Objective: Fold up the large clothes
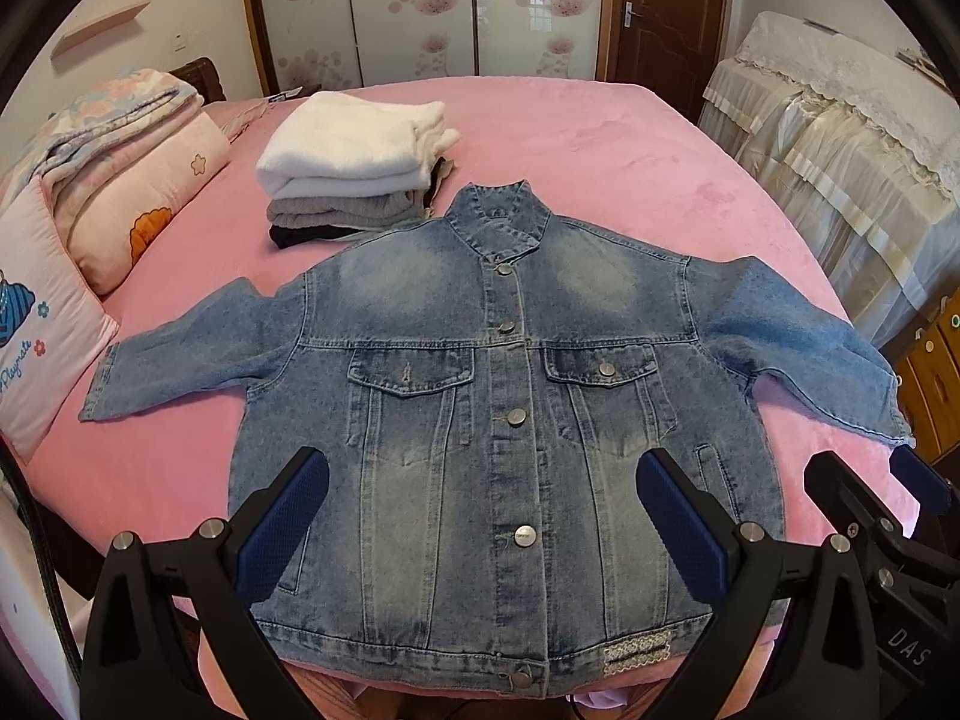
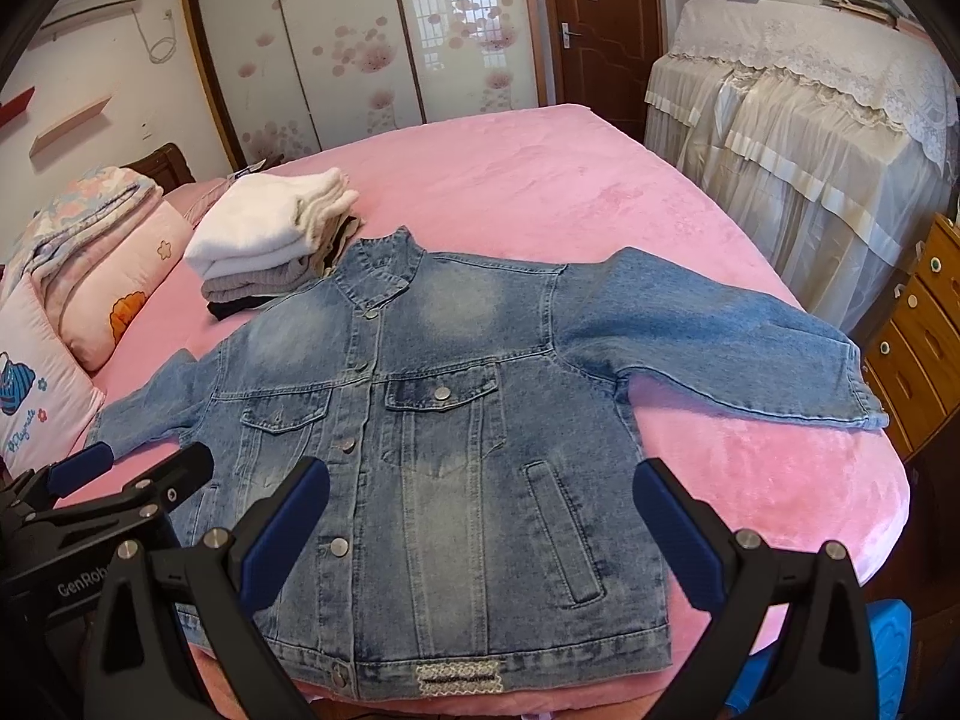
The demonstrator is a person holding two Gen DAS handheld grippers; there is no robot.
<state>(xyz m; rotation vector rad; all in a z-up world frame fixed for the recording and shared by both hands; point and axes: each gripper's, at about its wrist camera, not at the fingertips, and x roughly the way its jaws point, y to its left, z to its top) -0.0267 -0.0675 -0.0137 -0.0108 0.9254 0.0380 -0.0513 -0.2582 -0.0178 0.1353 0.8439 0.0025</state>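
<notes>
Pink bedding covers the whole bed, and the denim jacket lies spread front-up and buttoned across the lower middle of both views, sleeves out to either side, with a stack of folded clothes just beyond its collar. Your left gripper and right gripper both hang spread wide above the hem, gripping nothing. Begin with one sleeve: pinch near its cuff, bring it flat across the chest, and keep the body panel unwrinkled.

Bright, even daylight fills both views, with only soft shadows. The glossy wardrobe doors catch a window's glare. Fisheye bending curves the edges, dark at the corners.
</notes>
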